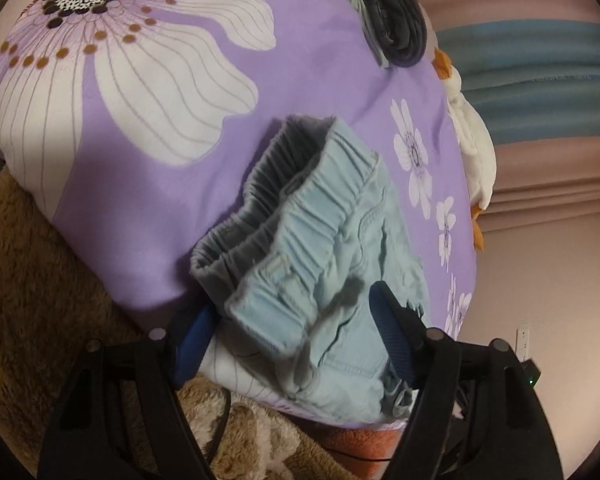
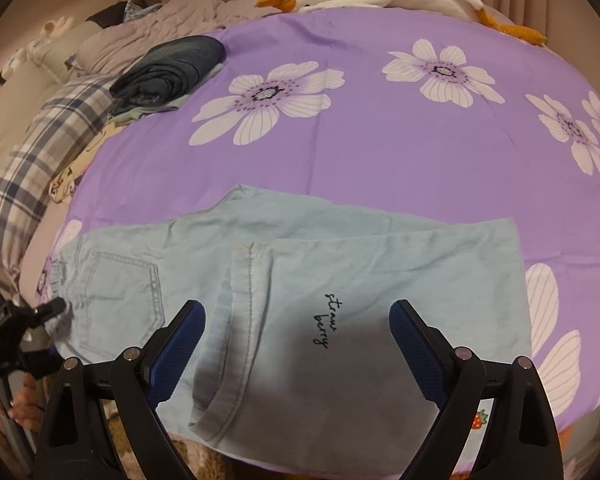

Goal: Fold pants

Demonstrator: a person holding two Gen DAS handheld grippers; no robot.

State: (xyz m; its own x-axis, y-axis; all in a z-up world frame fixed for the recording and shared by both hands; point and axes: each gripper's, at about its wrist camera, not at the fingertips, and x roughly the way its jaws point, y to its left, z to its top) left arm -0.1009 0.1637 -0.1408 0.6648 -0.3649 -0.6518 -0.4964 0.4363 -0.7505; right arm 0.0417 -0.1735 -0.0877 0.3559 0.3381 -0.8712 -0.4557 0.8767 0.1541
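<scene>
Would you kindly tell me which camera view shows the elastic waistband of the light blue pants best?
The left wrist view: the gathered waistband fills the centre, close up. The right wrist view shows mostly the pants' legs and back pocket; the waistband sits at the far left edge.

pants (image 2: 340, 280): pale blue denim, legs folded over, "strawberry" script showing
place: flat on purple floral bed, waistband (image 1: 296, 208) bunched

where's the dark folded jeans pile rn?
In the right wrist view the jeans pile sits upper left on the purple sheet, beside the plaid pillow, far from the light-blue pants.
</scene>
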